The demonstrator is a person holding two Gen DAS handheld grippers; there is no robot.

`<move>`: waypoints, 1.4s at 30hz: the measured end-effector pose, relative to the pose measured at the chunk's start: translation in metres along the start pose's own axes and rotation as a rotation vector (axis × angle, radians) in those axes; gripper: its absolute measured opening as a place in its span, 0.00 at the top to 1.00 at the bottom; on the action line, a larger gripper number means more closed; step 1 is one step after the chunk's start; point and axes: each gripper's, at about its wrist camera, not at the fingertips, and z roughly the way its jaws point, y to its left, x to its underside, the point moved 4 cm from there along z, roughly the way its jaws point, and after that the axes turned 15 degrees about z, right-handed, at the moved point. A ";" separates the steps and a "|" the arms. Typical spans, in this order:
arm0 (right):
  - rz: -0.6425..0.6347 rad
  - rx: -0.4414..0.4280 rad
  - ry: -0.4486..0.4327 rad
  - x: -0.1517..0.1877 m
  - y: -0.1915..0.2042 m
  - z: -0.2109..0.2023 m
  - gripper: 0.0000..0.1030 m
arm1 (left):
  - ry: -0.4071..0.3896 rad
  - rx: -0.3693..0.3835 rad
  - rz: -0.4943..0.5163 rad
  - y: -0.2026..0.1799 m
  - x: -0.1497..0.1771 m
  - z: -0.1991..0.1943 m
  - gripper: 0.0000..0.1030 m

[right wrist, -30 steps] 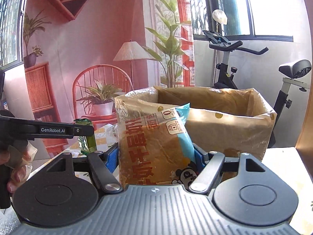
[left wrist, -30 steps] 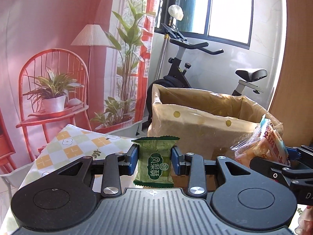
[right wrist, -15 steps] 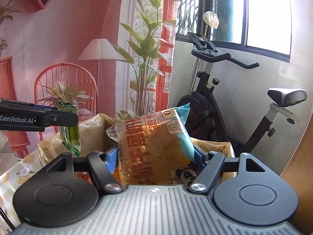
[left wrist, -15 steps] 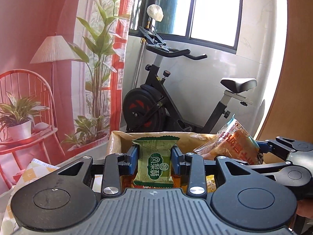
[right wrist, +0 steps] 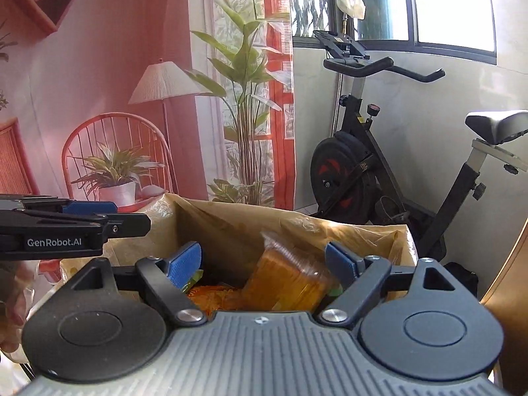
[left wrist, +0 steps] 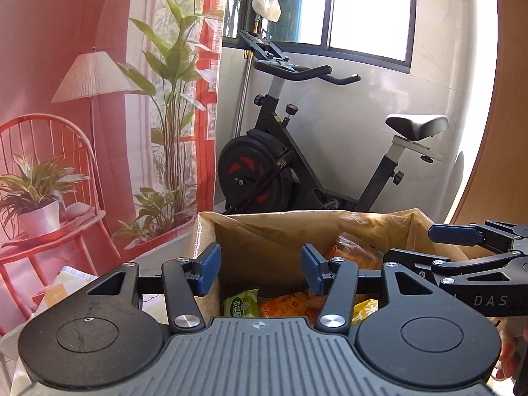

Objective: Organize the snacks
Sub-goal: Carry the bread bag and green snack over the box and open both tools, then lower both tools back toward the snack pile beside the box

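Now both grippers hang empty over the cardboard box (left wrist: 264, 231), their jaws spread wide. The left gripper (left wrist: 260, 269) was pinching the green snack packet (left wrist: 241, 303) half a second ago; that packet now lies inside the box. The right gripper (right wrist: 264, 260) was clamping the orange cracker bag (right wrist: 287, 280), which now leans among the other snacks. Two items look stowed, so both tools are free for the next pick.

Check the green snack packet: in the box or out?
In. The green snack packet lies inside the box, below the open left tool.
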 end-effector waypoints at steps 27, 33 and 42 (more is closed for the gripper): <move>-0.107 -0.127 -0.060 0.088 0.020 -0.095 0.19 | 0.019 -0.092 -0.081 0.003 0.102 -0.118 0.44; -0.091 -0.150 -0.060 0.108 0.013 -0.103 0.19 | 0.046 -0.102 -0.138 -0.003 0.125 -0.127 0.44; -0.055 -0.154 -0.022 0.143 -0.019 -0.111 0.26 | 0.090 -0.095 -0.190 -0.010 0.155 -0.124 0.44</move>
